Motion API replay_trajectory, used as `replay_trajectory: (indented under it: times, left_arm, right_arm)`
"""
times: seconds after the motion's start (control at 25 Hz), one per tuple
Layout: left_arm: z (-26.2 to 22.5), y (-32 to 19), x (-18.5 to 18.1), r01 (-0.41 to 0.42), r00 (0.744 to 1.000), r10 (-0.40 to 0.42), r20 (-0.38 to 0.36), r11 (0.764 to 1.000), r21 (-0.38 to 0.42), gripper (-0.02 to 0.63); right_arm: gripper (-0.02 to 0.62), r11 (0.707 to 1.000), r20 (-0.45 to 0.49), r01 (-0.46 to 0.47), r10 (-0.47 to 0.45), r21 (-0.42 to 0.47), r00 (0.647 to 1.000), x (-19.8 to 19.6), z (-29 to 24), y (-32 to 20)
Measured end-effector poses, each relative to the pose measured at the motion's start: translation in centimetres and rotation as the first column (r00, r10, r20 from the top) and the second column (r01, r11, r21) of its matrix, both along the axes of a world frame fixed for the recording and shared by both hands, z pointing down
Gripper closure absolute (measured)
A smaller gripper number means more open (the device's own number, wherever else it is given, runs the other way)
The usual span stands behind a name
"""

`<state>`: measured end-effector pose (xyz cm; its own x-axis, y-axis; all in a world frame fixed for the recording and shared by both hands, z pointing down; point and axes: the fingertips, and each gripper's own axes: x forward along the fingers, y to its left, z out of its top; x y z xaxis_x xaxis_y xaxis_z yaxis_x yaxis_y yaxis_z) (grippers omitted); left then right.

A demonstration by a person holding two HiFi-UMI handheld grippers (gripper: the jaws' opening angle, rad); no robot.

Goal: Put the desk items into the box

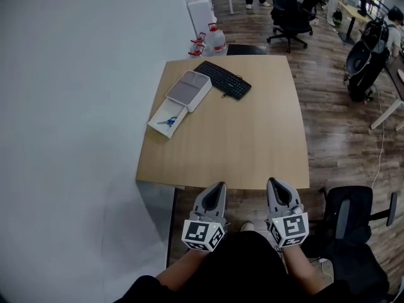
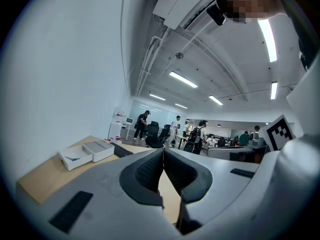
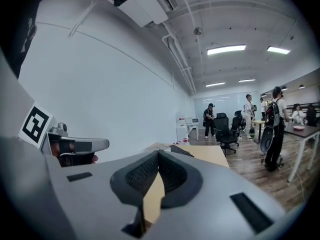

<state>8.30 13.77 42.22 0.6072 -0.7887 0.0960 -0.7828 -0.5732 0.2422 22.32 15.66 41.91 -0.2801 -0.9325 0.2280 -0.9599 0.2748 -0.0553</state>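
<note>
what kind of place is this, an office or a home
Probably an open-plan office: a wooden desk with a black keyboard, a rolling office chair beyond it, and strip lights overhead.

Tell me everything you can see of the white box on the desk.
The white rectangular box, card or plastic by its look, lies flat in two shallow parts at the far left of the light wooden desk. The farther part shows a grey face, top or inside unclear. The nearer part, an open white tray, sits against it and holds a small blue item. A black keyboard lies beside its far end.
</note>
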Motion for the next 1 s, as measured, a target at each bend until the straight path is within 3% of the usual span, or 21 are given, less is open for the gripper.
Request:
replay_trajectory:
  times: [1.0]
  left_arm:
    - [-0.4,1.7,-1.2,0.015,1.000,-0.015,-0.013,1.000,0.014,0.591]
  right_arm:
    - [0.535,1.000,-0.053,-0.005,0.006,0.012,0.999,-0.5,0.0,3.5]
